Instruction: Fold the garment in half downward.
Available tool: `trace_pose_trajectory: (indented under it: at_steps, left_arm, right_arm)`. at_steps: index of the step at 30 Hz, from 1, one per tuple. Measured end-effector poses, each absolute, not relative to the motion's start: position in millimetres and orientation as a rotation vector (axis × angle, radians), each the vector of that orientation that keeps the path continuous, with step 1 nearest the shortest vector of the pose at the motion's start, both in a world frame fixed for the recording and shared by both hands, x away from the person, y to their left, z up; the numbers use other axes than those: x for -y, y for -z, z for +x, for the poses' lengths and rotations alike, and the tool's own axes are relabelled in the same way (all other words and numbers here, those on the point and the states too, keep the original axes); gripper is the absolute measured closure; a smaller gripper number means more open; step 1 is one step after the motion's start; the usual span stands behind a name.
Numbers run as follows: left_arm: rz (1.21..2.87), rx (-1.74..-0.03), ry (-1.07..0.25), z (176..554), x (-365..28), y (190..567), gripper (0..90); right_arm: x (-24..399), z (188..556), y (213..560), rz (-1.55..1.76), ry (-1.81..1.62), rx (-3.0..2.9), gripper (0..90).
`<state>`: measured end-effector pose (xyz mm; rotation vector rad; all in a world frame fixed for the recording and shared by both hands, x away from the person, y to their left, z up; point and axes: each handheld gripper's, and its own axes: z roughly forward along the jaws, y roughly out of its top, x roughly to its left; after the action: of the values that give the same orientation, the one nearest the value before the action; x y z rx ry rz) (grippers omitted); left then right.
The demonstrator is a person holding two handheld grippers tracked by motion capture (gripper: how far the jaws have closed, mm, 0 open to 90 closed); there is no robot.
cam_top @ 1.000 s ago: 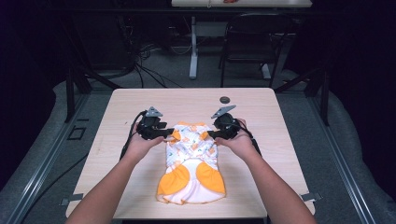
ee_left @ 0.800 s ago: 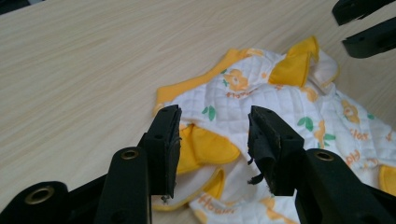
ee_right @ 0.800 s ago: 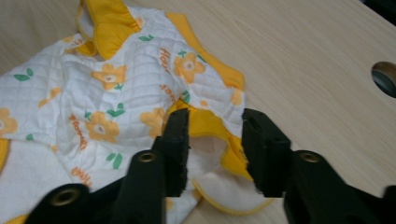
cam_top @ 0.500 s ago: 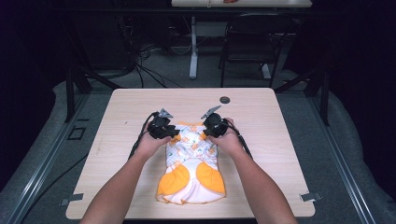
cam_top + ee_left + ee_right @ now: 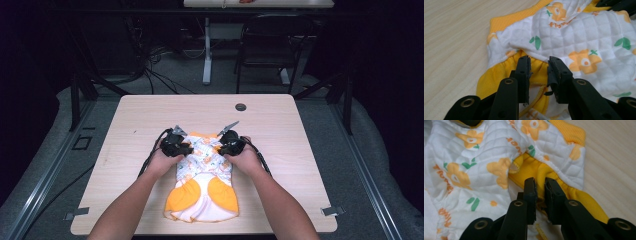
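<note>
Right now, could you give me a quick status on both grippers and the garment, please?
Left gripper and right gripper closing, each with yellow fabric between its jaws. Quilted flower-print baby garment flat on table. Nothing in the way.

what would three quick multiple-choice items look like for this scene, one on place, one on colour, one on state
1. Where does the garment lie?
A. on the floor
B. on the table, near the person's edge
C. on a chair

2. What colour are the garment's sleeves?
A. blue
B. black
C. orange-yellow

3. What lies between the left tool jaws?
A. yellow fabric edge
B. a cable
C. a cup

B: it rests on the wooden top by the forearms.
C: the lower puffed parts are orange-yellow.
A: the gathered yellow hem sits in the gap.
</note>
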<state>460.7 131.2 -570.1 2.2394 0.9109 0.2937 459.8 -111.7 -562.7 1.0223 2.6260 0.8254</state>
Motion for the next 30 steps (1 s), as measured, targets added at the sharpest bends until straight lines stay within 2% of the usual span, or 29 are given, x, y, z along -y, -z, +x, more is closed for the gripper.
trace_pose_trajectory:
  at_steps: [18, 30]
  left_arm:
    - [2.287, -0.846, -0.229, 436.5, -135.9, 564.7, 70.3]
    - [2.207, -0.901, -0.287, 460.8, -147.4, 534.1, 66.1]
  right_arm:
    - [106.6, 436.4, 555.9, 0.874, -0.704, -2.736, 76.8]
    - [109.9, 451.8, 526.8, 0.922, -0.805, -2.624, 78.9]
